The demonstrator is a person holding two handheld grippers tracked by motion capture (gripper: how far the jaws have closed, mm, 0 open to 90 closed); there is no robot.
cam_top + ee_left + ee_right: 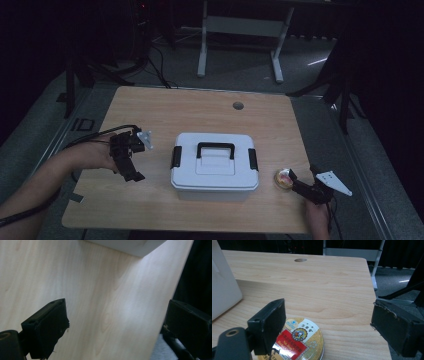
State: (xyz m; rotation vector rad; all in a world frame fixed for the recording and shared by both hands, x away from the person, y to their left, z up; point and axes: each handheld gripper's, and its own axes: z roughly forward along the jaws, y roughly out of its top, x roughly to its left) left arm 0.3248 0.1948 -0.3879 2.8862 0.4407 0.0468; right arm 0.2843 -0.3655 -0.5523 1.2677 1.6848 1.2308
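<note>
Overhead, the round tin lay flat on the table, right of the white box, with the right gripper just beside it. The left gripper hovered left of the box. Along the left gripper's view, its jaws stood wide over bare wood. Along the right gripper's, jaws gaped wide above the tin. It looked light, rigid and slick, best pinched across its rim.
</note>
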